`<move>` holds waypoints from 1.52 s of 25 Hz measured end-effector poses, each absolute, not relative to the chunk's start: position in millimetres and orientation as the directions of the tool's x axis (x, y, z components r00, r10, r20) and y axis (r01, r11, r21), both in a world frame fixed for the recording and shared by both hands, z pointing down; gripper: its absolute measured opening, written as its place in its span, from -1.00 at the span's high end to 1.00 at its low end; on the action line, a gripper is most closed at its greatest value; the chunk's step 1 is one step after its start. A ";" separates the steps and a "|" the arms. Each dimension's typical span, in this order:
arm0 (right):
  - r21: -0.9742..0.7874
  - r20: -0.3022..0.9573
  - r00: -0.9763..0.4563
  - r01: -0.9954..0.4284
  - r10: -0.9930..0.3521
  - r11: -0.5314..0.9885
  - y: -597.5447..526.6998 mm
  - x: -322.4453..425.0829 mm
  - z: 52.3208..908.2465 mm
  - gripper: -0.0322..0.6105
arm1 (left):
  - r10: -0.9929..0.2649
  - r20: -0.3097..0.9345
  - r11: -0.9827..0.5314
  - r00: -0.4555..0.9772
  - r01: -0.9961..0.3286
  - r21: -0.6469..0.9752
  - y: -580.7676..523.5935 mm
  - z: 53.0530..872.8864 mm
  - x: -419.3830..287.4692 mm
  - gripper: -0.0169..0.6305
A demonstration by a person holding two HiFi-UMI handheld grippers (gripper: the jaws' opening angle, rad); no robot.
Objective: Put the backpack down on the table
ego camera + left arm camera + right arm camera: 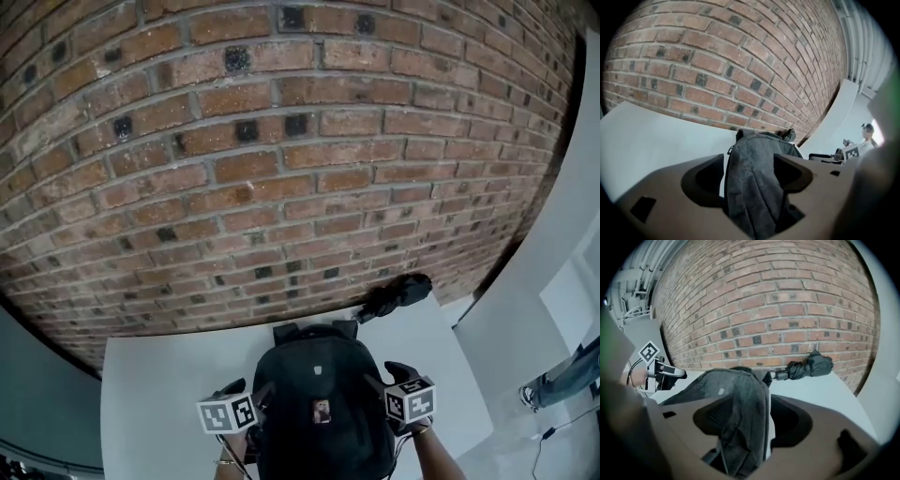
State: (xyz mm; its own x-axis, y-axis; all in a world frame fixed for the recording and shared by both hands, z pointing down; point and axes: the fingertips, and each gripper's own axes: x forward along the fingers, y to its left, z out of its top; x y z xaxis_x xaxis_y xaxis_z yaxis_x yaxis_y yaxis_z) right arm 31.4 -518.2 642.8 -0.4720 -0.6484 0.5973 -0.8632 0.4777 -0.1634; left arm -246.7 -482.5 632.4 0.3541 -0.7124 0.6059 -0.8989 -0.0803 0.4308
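The backpack (323, 403) rests on the table (159, 375) near its front edge, front face up as far as I can tell, its top toward the wall (281, 141) and an umbrella (398, 292). It sits between the 2 grippers: the left gripper (750, 159) and right gripper (751, 401) both have their jaws spread wide, side fabric lying loose between them, unpinched. It looks soft, saggy and fairly heavy, so thin fabric would likely slip; a firmer hold seems to be high on both sides.
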 end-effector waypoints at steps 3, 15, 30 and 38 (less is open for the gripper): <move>-0.164 0.549 -0.459 -0.878 -0.698 0.449 -508.8 34.3 619.1 0.15 | -0.730 0.591 -0.097 0.344 -0.908 0.408 -469.0 611.1 -242.0 -0.04; -0.244 0.380 -0.479 -0.877 -0.791 0.414 -420.1 37.5 521.9 0.48 | -0.853 0.459 -0.086 0.248 -0.934 0.345 -375.6 520.1 -218.4 0.47; -0.224 0.308 -0.483 -0.874 -0.819 0.431 -319.5 51.7 482.5 0.76 | -0.906 0.385 -0.072 0.176 -0.960 0.269 -261.3 491.8 -186.0 0.91; -0.213 0.325 -0.472 -0.881 -0.819 0.423 -306.4 60.0 489.3 0.78 | -0.911 0.379 -0.063 0.165 -0.962 0.267 -246.7 491.0 -176.6 0.91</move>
State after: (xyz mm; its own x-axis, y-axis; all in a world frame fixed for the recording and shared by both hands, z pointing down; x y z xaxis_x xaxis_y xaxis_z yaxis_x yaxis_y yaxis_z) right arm 60.0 -306.4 489.3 -0.4720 -0.8194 0.3254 -0.8808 0.4229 -0.2129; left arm -176.6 -246.7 491.0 0.1647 -0.9107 0.3789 -0.9616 -0.0628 0.2672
